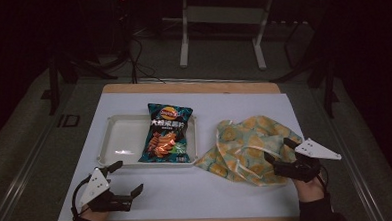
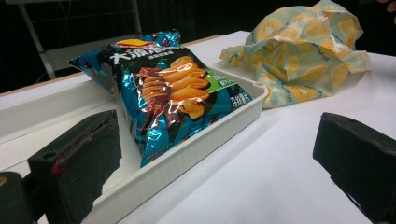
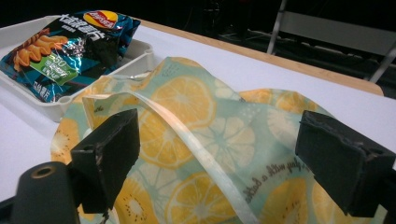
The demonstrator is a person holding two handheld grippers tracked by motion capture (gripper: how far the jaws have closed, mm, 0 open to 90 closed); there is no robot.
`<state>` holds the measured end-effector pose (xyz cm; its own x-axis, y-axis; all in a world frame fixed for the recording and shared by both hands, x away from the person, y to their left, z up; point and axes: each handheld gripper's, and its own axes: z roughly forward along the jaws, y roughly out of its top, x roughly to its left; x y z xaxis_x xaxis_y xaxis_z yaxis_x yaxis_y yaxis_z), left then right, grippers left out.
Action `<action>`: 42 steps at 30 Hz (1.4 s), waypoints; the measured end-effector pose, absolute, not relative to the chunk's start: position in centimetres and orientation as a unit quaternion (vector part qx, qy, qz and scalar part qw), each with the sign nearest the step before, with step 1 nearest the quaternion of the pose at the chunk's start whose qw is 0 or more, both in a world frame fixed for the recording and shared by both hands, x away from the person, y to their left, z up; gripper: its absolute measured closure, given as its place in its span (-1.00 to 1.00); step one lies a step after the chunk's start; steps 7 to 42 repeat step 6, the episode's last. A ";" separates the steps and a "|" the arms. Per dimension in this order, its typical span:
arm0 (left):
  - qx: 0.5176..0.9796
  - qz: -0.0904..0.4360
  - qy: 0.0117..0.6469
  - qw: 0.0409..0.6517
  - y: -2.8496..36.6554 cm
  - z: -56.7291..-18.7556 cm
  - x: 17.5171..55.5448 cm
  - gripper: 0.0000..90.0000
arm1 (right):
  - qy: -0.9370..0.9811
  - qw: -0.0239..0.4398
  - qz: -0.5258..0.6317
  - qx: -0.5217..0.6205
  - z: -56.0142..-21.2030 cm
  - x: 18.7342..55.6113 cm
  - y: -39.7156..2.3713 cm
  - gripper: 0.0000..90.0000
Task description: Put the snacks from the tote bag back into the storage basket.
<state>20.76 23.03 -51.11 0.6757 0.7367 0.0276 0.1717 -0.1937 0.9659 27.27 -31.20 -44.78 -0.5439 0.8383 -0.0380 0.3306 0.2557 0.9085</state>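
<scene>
We judge the work barely begun: our right claw (image 1: 280,157) hovers wide open over the lemon-print bag (image 1: 250,145), its jaws straddling the white handle strap (image 3: 201,149), gripping nothing. The bag lies flat and crumpled on the bench (image 1: 197,190) right of the tray (image 1: 117,139), long axis diagonal. Left claw (image 1: 123,176) is open and empty.

Bare table (image 1: 197,190) btwn tray (image 1: 117,163) & bag (image 1: 245,148)

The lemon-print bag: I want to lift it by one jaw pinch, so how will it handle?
The lemon-print bag lies crumpled and flat, so it is probably floppy and light. Its glossy handle strip may slip between the right gripper pads.
</scene>
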 end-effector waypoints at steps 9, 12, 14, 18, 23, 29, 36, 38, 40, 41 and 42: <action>0.730 0.255 0.311 0.553 23.0 -51.1 20.8 -0.97 | 0.741 0.274 0.466 0.399 -44.9 27.2 -31.6 -0.70; 0.730 0.255 0.311 0.553 23.0 -51.1 20.8 -0.97 | 0.741 0.274 0.466 0.399 -44.9 27.2 -31.6 -0.70; 0.730 0.255 0.311 0.553 23.0 -51.1 20.8 -0.97 | 0.741 0.274 0.466 0.399 -44.9 27.2 -31.6 -0.70; 0.730 0.255 0.311 0.553 23.0 -51.1 20.8 -0.97 | 0.741 0.274 0.466 0.399 -44.9 27.2 -31.6 -0.70; 0.730 0.255 0.311 0.553 23.0 -51.1 20.8 -0.97 | 0.741 0.274 0.466 0.399 -44.9 27.2 -31.6 -0.70; 0.730 0.255 0.311 0.553 23.0 -51.1 20.8 -0.97 | 0.741 0.274 0.466 0.399 -44.9 27.2 -31.6 -0.70; 0.730 0.255 0.311 0.553 23.0 -51.1 20.8 -0.97 | 0.741 0.274 0.466 0.399 -44.9 27.2 -31.6 -0.70; 0.730 0.255 0.311 0.553 23.0 -51.1 20.8 -0.97 | 0.741 0.274 0.466 0.399 -44.9 27.2 -31.6 -0.70; 0.730 0.255 0.311 0.553 23.0 -51.1 20.8 -0.97 | 0.741 0.274 0.466 0.399 -44.9 27.2 -31.6 -0.70; 0.730 0.255 0.311 0.553 23.0 -51.1 20.8 -0.97 | 0.741 0.274 0.466 0.399 -44.9 27.2 -31.6 -0.70; 0.730 0.255 0.311 0.553 23.0 -51.1 20.8 -0.97 | 0.741 0.274 0.466 0.399 -44.9 27.2 -31.6 -0.70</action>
